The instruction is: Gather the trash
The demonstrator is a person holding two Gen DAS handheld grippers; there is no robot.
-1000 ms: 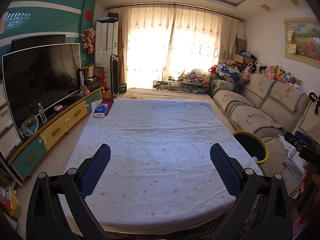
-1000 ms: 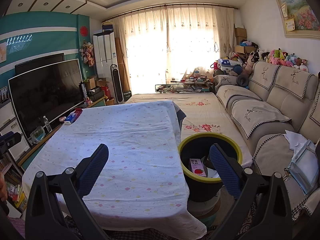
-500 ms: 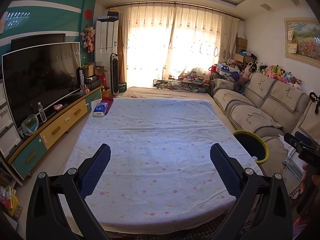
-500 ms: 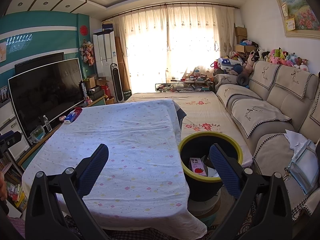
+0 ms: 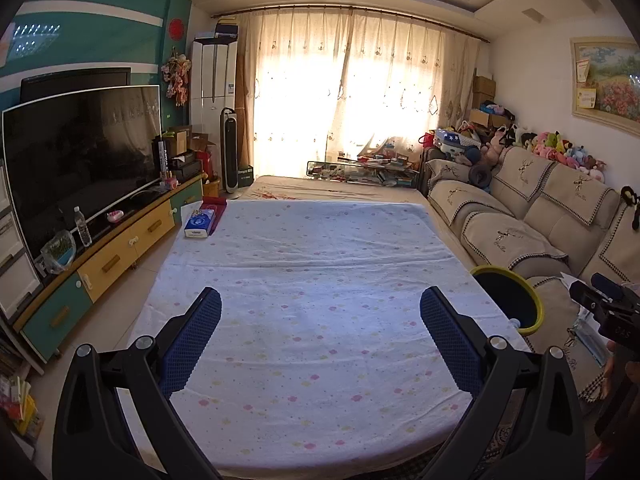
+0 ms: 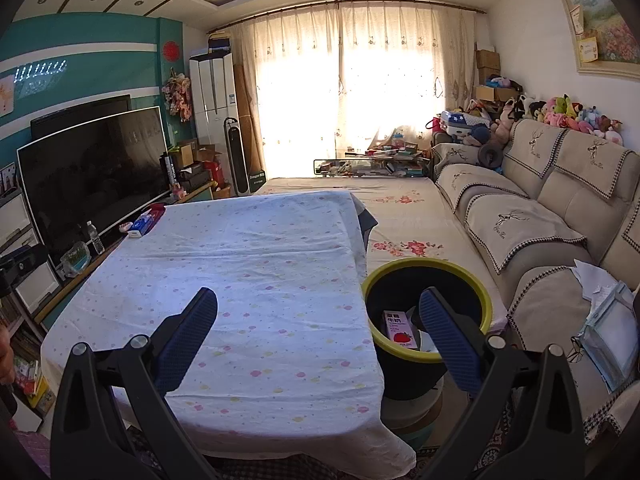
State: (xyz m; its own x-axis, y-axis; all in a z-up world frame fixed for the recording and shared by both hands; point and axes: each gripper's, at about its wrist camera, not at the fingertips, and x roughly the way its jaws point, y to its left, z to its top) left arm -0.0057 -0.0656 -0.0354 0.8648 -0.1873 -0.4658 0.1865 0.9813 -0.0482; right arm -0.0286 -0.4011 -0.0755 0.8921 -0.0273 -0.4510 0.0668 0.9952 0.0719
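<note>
My left gripper (image 5: 320, 300) hangs above the near end of the table (image 5: 320, 264), its jaws spread wide with nothing between them. My right gripper (image 6: 318, 300) is likewise fully spread and empty, positioned over the table's right near corner.

The trash bin (image 6: 490, 300), black with a yellow-green rim, stands on the floor just beside the table's right edge, between the table and the sofa (image 6: 560, 216). Inside the bin, a pink strawberry milk carton (image 6: 398, 330) leans against the wall; beside it lies something pale that I cannot identify.

At the table's far left corner rests a blue tissue pack (image 5: 199, 224), touching a red item (image 5: 214, 204) behind it.
</note>
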